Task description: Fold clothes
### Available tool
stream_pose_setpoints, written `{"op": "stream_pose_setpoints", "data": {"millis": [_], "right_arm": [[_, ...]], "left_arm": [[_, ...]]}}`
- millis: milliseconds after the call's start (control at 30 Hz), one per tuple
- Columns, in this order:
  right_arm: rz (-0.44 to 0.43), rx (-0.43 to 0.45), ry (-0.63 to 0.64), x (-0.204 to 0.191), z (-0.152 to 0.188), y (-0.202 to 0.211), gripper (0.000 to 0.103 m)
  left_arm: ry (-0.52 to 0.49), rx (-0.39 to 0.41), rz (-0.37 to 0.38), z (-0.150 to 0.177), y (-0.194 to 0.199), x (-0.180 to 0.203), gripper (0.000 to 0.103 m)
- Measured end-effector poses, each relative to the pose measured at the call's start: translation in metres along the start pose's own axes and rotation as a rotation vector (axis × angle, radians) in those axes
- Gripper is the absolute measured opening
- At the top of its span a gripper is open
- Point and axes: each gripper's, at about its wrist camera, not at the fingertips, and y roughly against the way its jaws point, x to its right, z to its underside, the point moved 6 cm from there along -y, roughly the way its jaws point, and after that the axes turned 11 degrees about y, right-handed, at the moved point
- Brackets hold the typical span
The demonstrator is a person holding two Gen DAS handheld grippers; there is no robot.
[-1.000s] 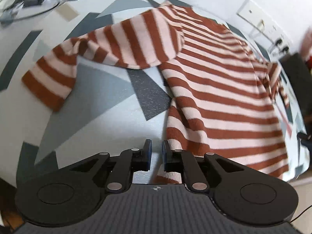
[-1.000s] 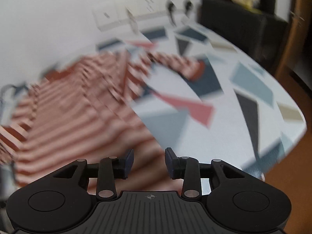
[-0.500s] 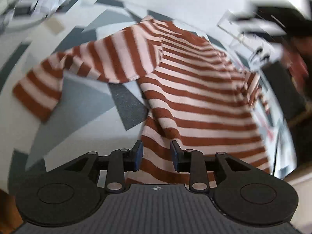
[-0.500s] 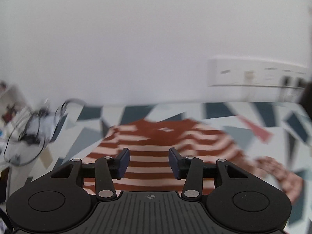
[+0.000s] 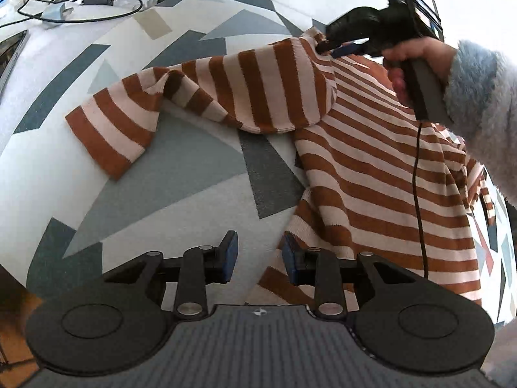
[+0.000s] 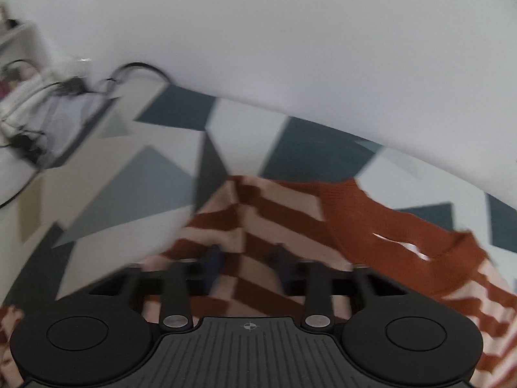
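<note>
Your right tongs (image 5: 326, 45) swung across and just clamped the sweater (image 5: 371, 174) shoulder seam, left tongs (image 5: 258, 257) parted at the hem corner: sleeve-side fold starting.

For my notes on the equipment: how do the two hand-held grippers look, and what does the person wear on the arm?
Each gripper, like the left gripper, is matte black: two round discs, a ribbed grey-black body with a small crosshair mark, silver rivets and blue pads on the fingers. The right gripper has a pistol-style handle with a thin black cable hanging from it. The sleeve is fluffy, pale blue-grey.
</note>
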Motion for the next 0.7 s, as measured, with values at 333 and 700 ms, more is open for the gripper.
{"op": "stream_pose_setpoints", "data": {"millis": [333, 700], "right_arm": [[0.002, 0.278, -0.100, 0.025, -0.042, 0.056, 0.002], [0.028, 0.400, -0.125, 0.037, -0.055, 0.078, 0.002]], "left_arm": [[-0.127, -0.032, 0.047, 0.020, -0.008, 0.033, 0.010], [0.034, 0.175, -0.111, 0.000, 0.018, -0.002, 0.002]]}}
